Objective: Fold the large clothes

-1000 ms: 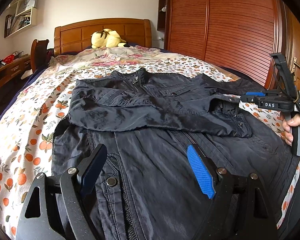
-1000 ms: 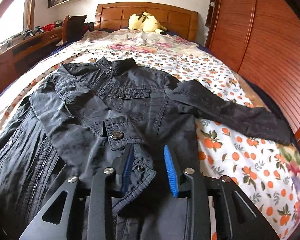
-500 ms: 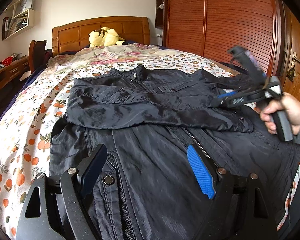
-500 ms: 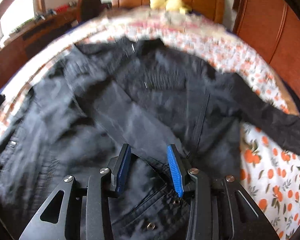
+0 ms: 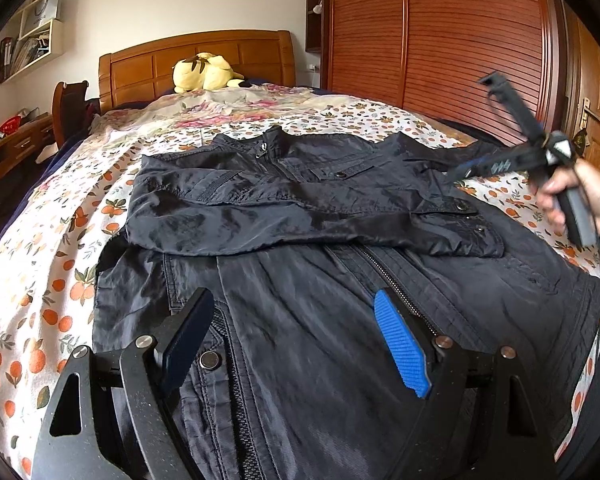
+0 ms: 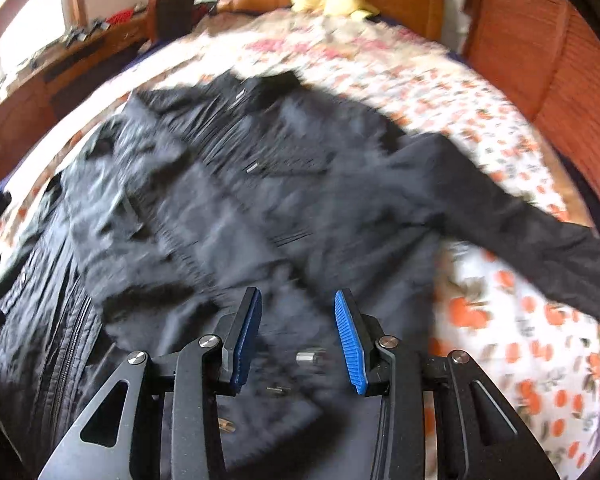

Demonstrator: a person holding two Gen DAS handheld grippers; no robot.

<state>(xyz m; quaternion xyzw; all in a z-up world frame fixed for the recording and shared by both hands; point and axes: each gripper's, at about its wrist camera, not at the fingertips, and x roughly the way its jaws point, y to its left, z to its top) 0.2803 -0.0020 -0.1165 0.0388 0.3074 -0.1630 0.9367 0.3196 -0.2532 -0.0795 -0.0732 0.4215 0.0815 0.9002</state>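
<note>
A black jacket (image 5: 320, 216) lies front up on the bed, its left sleeve folded across the chest. In the right wrist view the jacket (image 6: 260, 208) is blurred, and its other sleeve (image 6: 540, 240) stretches out to the right over the bedspread. My left gripper (image 5: 296, 336) is open and empty, low over the jacket's hem near the zipper. My right gripper (image 6: 296, 332) is open and empty above the jacket's right side. It also shows in the left wrist view (image 5: 460, 170), raised at the right and held by a hand.
The bed has an orange-print bedspread (image 5: 60, 240) and a wooden headboard (image 5: 196, 60) with a yellow plush toy (image 5: 204, 78). A wooden wardrobe (image 5: 440, 40) runs along the right. A desk and chair (image 5: 28, 136) stand to the left.
My right gripper has let go of the folded sleeve cuff, opened wider and lifted up and away to the right. The left gripper has barely moved.
</note>
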